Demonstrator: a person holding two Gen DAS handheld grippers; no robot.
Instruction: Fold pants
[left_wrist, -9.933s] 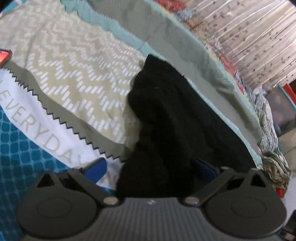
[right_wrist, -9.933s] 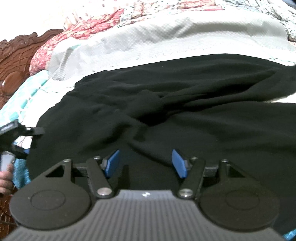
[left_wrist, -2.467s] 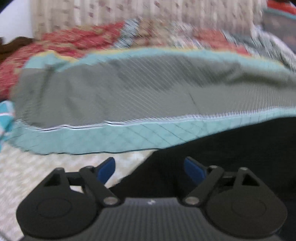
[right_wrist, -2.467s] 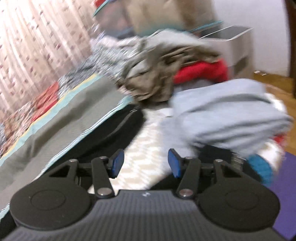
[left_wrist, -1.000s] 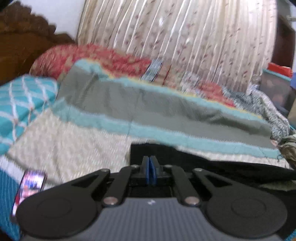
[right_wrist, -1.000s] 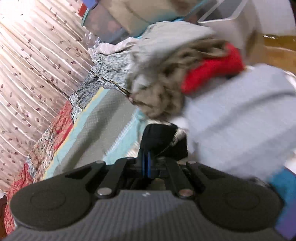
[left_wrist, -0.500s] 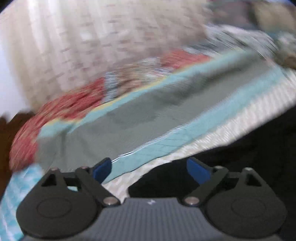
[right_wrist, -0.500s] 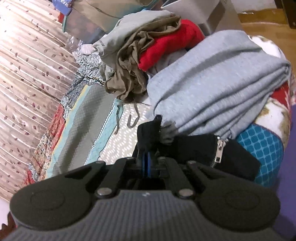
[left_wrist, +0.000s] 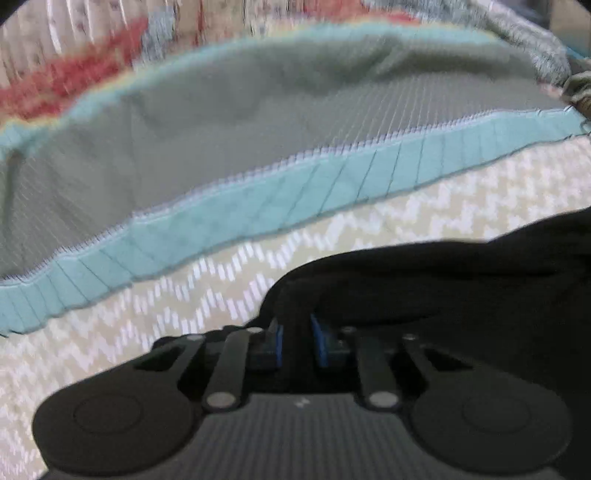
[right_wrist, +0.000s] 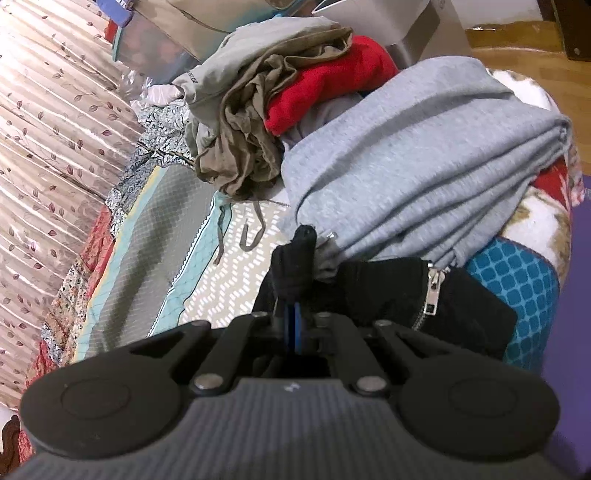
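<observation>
The black pants (left_wrist: 443, 295) lie on the zigzag bedspread (left_wrist: 184, 295), spreading to the right in the left wrist view. My left gripper (left_wrist: 296, 339) is shut on a bunched edge of the black cloth, blue pads pressing either side. In the right wrist view my right gripper (right_wrist: 293, 325) is shut on another bunched piece of the pants (right_wrist: 295, 262), which sticks up past the pads. A silver zipper (right_wrist: 432, 291) shows on the black cloth to the right.
A folded grey garment (right_wrist: 424, 177) sits just beyond the right gripper, with a pile of olive (right_wrist: 251, 140) and red (right_wrist: 332, 81) clothes behind it. A grey and teal quilt (left_wrist: 258, 140) runs along the far side. A curtain (right_wrist: 48, 110) hangs behind.
My left gripper was open half a second ago and has now shut on the pants' edge. My right gripper stays shut on the black cloth and has barely moved.
</observation>
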